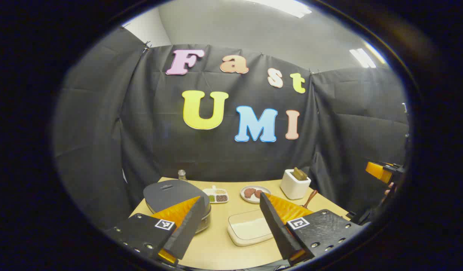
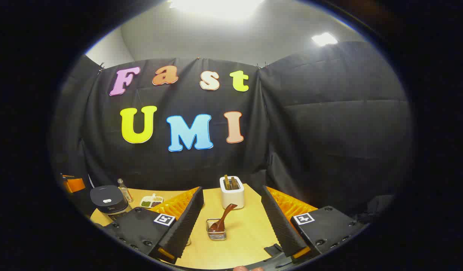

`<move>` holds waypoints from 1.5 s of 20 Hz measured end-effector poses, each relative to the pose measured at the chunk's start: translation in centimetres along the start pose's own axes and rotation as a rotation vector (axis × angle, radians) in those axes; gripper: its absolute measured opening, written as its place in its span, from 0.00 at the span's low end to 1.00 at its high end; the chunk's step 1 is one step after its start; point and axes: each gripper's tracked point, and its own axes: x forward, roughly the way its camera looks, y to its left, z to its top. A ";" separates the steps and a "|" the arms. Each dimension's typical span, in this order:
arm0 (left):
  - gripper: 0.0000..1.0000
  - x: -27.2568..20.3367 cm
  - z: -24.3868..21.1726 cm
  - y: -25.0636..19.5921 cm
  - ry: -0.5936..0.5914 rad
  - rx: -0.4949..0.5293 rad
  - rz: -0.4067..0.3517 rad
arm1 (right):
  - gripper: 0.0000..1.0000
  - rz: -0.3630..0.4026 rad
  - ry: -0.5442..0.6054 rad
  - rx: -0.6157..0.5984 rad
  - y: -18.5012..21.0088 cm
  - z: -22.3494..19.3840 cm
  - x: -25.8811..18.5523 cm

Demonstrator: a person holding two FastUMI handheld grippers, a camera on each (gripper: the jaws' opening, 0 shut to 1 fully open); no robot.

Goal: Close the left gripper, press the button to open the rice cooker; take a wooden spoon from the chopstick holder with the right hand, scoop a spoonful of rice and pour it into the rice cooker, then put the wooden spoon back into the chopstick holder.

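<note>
Two grippers, left gripper (image 1: 227, 210) and right gripper (image 2: 231, 207), both spread; one wooden spoon (image 2: 223, 219); one rice cooker (image 1: 175, 198).

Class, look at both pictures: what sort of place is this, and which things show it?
Probably a staged kitchen table in a recording booth: a closed grey rice cooker, a white tray of rice and a brown wooden spoon on a pale wooden table, black cloth behind.

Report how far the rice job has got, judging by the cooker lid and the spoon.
Nothing looks done yet. The rice cooker has its lid down. The wooden spoon sits in its wire holder. Both the left gripper and right gripper are open and hold nothing. Left: pressing the button, scooping from the rice tray, pouring, returning the spoon.
</note>
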 end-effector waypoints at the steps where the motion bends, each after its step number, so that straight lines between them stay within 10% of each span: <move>1: 0.93 -0.3 0.0 -0.2 -0.004 -0.001 -0.009 | 0.98 -0.008 -0.009 0.002 -0.3 0.4 -0.1; 28: 0.92 -5.5 -3.7 4.9 0.013 -0.125 0.166 | 0.98 0.147 0.048 0.036 3.2 -2.2 2.0; 30: 0.74 -5.2 -4.1 5.3 0.023 -0.132 0.157 | 0.98 0.188 0.056 0.002 4.3 -2.7 1.9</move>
